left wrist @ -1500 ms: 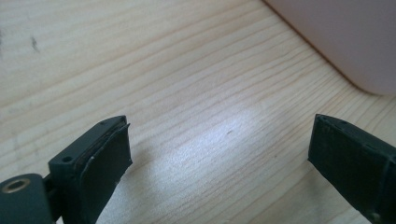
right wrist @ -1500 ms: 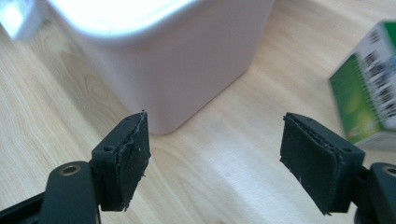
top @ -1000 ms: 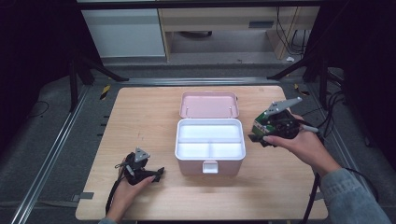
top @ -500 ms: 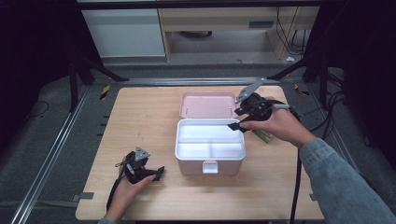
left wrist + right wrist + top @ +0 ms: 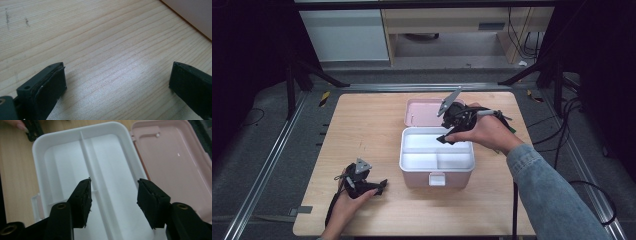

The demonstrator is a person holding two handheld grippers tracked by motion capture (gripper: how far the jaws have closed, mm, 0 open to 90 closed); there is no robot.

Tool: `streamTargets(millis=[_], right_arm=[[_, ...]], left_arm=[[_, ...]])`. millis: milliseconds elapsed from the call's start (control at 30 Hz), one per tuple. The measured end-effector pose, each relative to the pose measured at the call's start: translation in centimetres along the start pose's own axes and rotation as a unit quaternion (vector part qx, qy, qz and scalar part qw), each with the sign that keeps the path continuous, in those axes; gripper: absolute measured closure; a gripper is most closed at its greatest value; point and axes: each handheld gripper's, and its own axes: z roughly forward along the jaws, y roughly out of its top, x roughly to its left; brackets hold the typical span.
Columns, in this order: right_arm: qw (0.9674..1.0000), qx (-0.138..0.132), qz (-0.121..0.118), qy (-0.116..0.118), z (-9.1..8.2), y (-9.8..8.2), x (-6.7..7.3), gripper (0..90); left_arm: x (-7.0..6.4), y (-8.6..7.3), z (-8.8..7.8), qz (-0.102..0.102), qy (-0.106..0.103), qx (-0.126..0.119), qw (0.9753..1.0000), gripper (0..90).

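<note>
A pink box [image 5: 437, 178] with a white divided tray [image 5: 404, 150] in it stands open mid-table, and its pink lid [image 5: 424, 111] lies flat behind it. My right gripper [image 5: 447, 137] hovers over the tray's back compartment. In the right gripper view its jaws [image 5: 113, 195] stand partly open above the tray's long divider [image 5: 86, 157]. They have just been closing, with nothing between them. My left gripper [image 5: 379, 185] rests on the wooden table [image 5: 362, 130] at the front left. Its jaws [image 5: 117, 77] are wide apart over bare wood.
The tray [image 5: 40, 142] holds nothing, and the lid [image 5: 175, 157] lies beside it. Bare wood stretches left of the box and along the front edge. Dark floor, metal rails and cables surround the table, with cabinets [image 5: 347, 30] beyond the far edge.
My right gripper has swung left from beside the box's right side to over the tray, with its jaws narrower. The left gripper has stayed where it was.
</note>
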Motion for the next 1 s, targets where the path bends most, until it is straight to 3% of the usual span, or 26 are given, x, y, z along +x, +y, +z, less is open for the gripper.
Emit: streamTargets(millis=[33,233,633,1000], right_arm=[[0.9998,0.004,-0.013,0.013,0.5,0.4,0.4,50.3],[0.9979,0.028,-0.044,0.038,2.0,1.3,0.8,59.7],[0.9923,0.069,-0.088,0.053,4.8,2.2,1.5,69.6],[0.9869,0.104,-0.104,0.066,6.4,2.7,1.3,72.0]], left_arm=[[0.0,0.0,0.0,0.0,0.0,-0.001,1.0,0.1],[0.0,0.0,0.0,0.001,-0.001,0.0,1.0,0.0],[0.1,0.0,0.0,0.002,-0.002,0.001,1.0,0.0],[0.1,0.0,0.0,0.004,-0.003,0.001,1.0,0.0]])
